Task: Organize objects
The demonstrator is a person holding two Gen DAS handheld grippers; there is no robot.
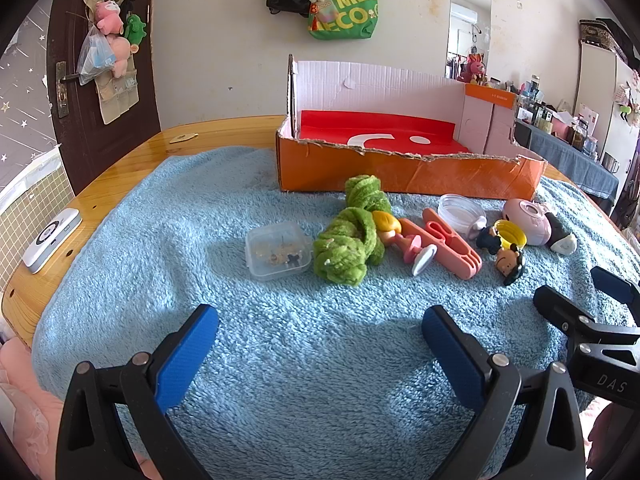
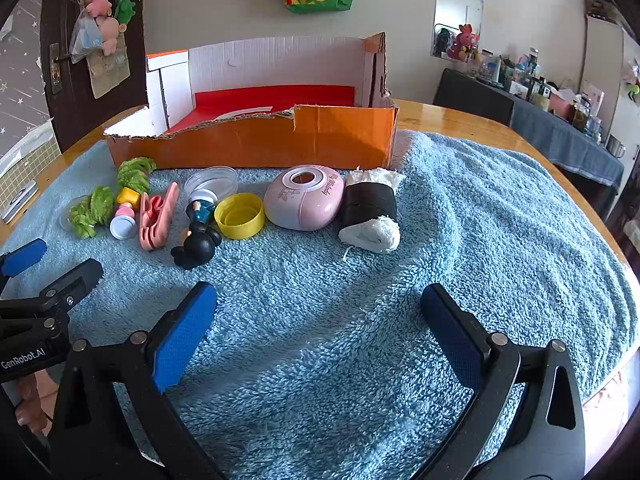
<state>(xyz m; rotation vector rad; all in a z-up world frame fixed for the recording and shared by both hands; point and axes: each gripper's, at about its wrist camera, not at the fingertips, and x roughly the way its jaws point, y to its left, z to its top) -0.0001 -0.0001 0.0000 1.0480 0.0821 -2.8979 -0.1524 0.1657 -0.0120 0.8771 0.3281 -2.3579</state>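
A row of small items lies on the blue towel (image 1: 224,208) before an orange cardboard box (image 1: 408,172) with a red floor. In the left wrist view: a clear plastic case (image 1: 278,250), a green fuzzy toy (image 1: 354,230), a pink clip (image 1: 450,242), a yellow cap (image 1: 510,234) and a dark-haired figurine (image 1: 509,262). The right wrist view adds a pink oval case (image 2: 304,202) and a black-and-white roll (image 2: 370,210). My left gripper (image 1: 320,328) and right gripper (image 2: 318,306) both stand open over bare towel, short of the items.
The towel covers a wooden table (image 1: 120,160); a white device (image 1: 52,240) lies at its left edge. Bags (image 1: 344,4) hang on the wall behind the box. A brown door (image 1: 104,60) is at far left, a cluttered counter (image 2: 560,120) at right.
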